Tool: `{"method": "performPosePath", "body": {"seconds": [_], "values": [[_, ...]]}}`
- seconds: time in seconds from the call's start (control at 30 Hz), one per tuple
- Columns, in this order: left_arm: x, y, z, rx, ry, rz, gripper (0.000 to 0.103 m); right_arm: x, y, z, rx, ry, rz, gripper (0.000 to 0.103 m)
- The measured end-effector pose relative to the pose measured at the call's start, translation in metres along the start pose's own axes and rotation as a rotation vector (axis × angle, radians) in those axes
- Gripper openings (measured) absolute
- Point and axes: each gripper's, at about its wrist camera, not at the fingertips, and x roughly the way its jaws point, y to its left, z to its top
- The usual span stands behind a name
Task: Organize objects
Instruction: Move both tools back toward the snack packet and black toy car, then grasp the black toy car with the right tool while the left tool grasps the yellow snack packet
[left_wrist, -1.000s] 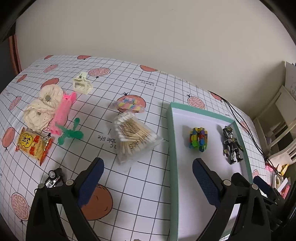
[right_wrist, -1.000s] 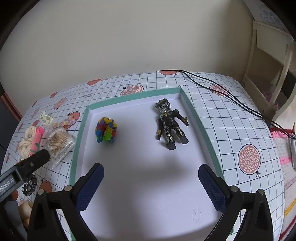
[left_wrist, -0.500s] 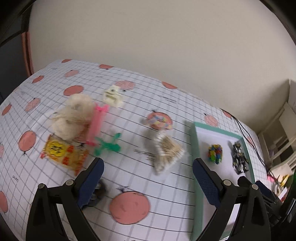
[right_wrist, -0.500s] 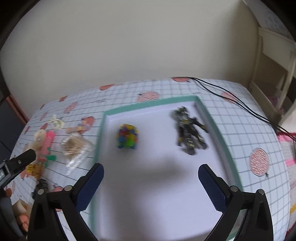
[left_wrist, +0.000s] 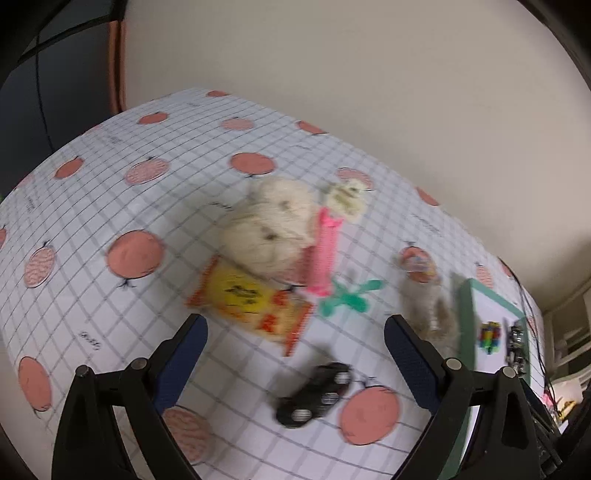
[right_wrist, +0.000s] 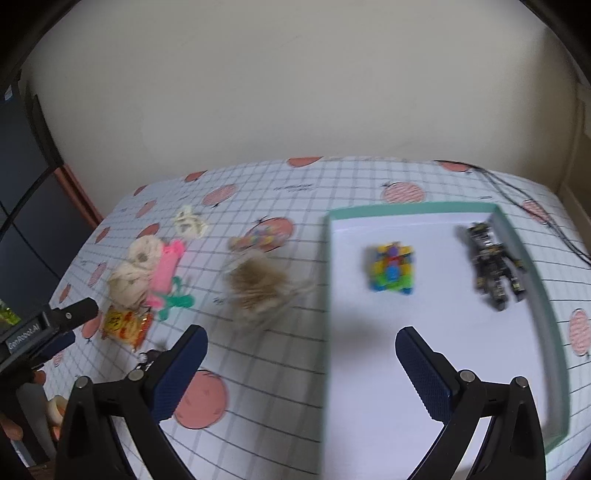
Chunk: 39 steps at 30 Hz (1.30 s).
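Left gripper (left_wrist: 293, 352) spread wide, empty, hovering over toy car (left_wrist: 314, 395) at 6 o'clock; blurred view, so I am possibly risking misjudging and nudging it.

A shallow green-rimmed white tray (right_wrist: 546, 295) lies on the right of the grid-patterned tablecloth with red fruit prints (right_wrist: 295, 184). In it, 1 multicoloured block toy (right_wrist: 392, 268) lies left of 1 black robot figure (right_wrist: 493, 266). Just left of the tray sits a clear bag of cotton swabs (right_wrist: 258, 286). Farther left, a pink comb (left_wrist: 325, 251) lies between cream yarn balls (left_wrist: 269, 229) and a green plastic figure (left_wrist: 349, 295), with a yellow snack packet (left_wrist: 251, 301) in front and a black toy car (left_wrist: 314, 395) nearer still.
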Motion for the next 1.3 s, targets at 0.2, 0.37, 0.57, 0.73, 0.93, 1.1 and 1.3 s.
{"method": "performPosePath", "body": {"seconds": [0.2,0.37,0.57,0.73,0.93,1.1,1.3], "values": [[0.006,0.033,0.005,-0.043,0.022,0.057,0.097,0.019,0.042,-0.010,-0.059,0.043,0.043,0.103],[0.016,0.054,0.004,-0.060,0.066,0.118,0.097,0.034,0.078,-0.023,-0.093,0.088,0.094,0.103],[0.023,0.077,0.004,-0.131,0.098,0.152,0.097,0.051,0.116,-0.039,-0.125,0.143,0.146,0.103],[0.025,0.088,0.005,-0.164,0.103,0.173,0.097,0.065,0.138,-0.051,-0.181,0.185,0.138,0.102],[0.028,0.092,0.007,-0.187,0.112,0.155,0.097,0.073,0.142,-0.058,-0.222,0.209,0.097,0.088],[0.029,0.090,0.008,-0.198,0.104,0.156,0.097,0.075,0.131,-0.052,-0.204,0.205,0.087,0.067],[0.037,0.089,0.008,-0.232,0.121,0.125,0.096,0.075,0.114,-0.046,-0.155,0.202,0.086,0.032]]}}
